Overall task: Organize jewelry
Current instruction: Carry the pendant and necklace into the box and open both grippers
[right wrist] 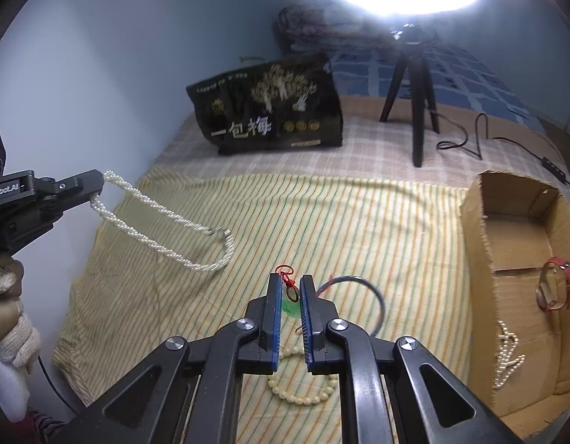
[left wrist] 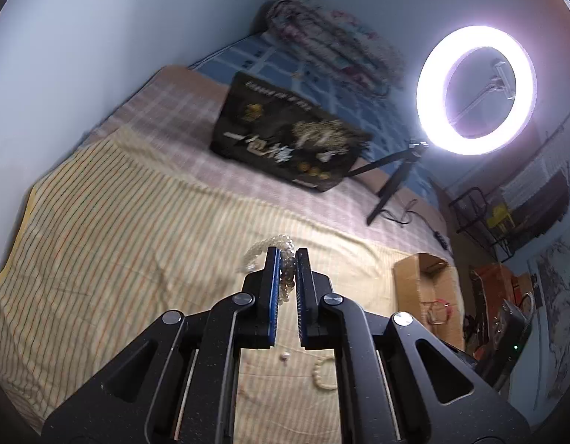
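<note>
My left gripper point(left wrist: 286, 253) is shut on a twisted pearl necklace point(left wrist: 285, 273), lifted above the striped cloth point(left wrist: 118, 244). The right wrist view shows that left gripper point(right wrist: 96, 188) at the left edge with the pearl necklace point(right wrist: 196, 255) hanging from it in a long loop, its lower end near the cloth. My right gripper point(right wrist: 290, 279) is shut on a red knotted cord point(right wrist: 286, 273) carrying a green pendant point(right wrist: 290, 308). Below it lie a cream bead bracelet point(right wrist: 303, 397) and a dark thin hoop point(right wrist: 379, 296). A small loose pearl point(left wrist: 284, 356) lies on the cloth.
An open cardboard box point(right wrist: 481, 244) at the right holds a red watch point(right wrist: 555, 288) and a pearl strand point(right wrist: 507, 355). A black snack bag point(right wrist: 274, 111), a ring light tripod point(right wrist: 414, 85) and its cable point(right wrist: 466, 137) stand behind. A wall runs along the left. A gloved hand point(right wrist: 7, 296) holds the left gripper.
</note>
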Demonstrator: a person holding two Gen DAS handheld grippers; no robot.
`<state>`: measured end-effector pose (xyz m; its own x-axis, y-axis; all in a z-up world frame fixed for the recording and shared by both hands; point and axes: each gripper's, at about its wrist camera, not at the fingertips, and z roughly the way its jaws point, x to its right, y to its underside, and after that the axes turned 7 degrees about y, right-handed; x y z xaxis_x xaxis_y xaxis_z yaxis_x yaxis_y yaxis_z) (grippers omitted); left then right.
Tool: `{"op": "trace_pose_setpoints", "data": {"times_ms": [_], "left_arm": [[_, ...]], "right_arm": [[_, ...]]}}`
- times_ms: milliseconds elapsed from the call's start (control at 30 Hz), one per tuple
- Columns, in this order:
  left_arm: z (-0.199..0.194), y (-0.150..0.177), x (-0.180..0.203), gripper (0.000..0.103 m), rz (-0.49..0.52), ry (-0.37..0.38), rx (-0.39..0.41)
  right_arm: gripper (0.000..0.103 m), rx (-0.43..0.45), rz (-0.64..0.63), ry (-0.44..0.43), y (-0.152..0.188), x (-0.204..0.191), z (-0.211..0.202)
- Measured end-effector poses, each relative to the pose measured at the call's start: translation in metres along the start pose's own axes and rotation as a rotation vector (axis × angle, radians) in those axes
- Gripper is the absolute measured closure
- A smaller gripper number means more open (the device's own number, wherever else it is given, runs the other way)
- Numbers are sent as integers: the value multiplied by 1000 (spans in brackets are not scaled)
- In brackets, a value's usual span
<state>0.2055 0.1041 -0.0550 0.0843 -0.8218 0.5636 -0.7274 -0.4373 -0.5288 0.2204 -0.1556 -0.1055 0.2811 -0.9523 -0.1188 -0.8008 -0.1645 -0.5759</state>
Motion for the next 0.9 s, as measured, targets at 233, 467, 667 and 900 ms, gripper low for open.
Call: {"op": "trace_pose_setpoints", "data": {"times_ms": [233,467,667,900], "left_arm": [[-9,1,41,98,62,71,16],[-3,8,80,98,116,129,2],[7,15,111,98,149,174,-15],[23,26,151,98,190,219,-40]], "right_arm": [[96,48,32,2,-1,22,-26],[96,83,67,34,3,55,-48],[96,99,114,65,12,89,-64],[96,118,163,102,26,129,-87]]}}
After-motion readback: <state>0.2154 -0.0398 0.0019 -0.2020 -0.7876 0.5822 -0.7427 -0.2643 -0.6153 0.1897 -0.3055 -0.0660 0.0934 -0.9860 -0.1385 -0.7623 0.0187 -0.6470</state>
